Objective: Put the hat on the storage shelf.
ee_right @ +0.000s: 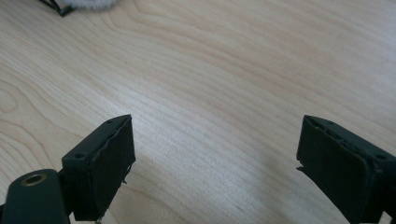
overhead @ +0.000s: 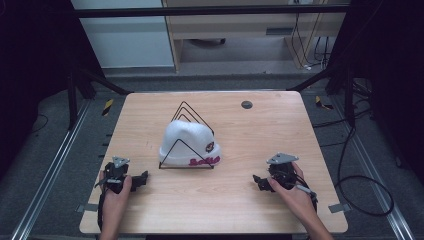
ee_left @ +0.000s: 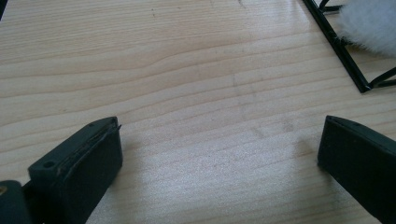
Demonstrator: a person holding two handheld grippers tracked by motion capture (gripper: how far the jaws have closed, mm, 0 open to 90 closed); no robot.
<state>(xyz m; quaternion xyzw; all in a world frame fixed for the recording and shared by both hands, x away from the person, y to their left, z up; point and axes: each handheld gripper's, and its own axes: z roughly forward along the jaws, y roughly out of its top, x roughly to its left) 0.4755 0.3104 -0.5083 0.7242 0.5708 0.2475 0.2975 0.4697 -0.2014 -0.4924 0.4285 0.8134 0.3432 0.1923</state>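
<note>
The white hat [overhead: 187, 142] is sitting draped over a black wire rack [overhead: 192, 114] mid-desk [overhead: 260, 200]. Both grippers, left [overhead: 142, 178] and right [overhead: 257, 181], are resting apart, fingers wide and empty. Approaching low from both sides, pinching brim, should avoid snagging wire.

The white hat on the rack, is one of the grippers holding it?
No. The left gripper and right gripper are both open over bare table, holding nothing. The white hat sits untouched on the wire rack.

Only the rack [overhead: 186, 145] with its hat [overhead: 187, 142] blocks mid-table.
</note>
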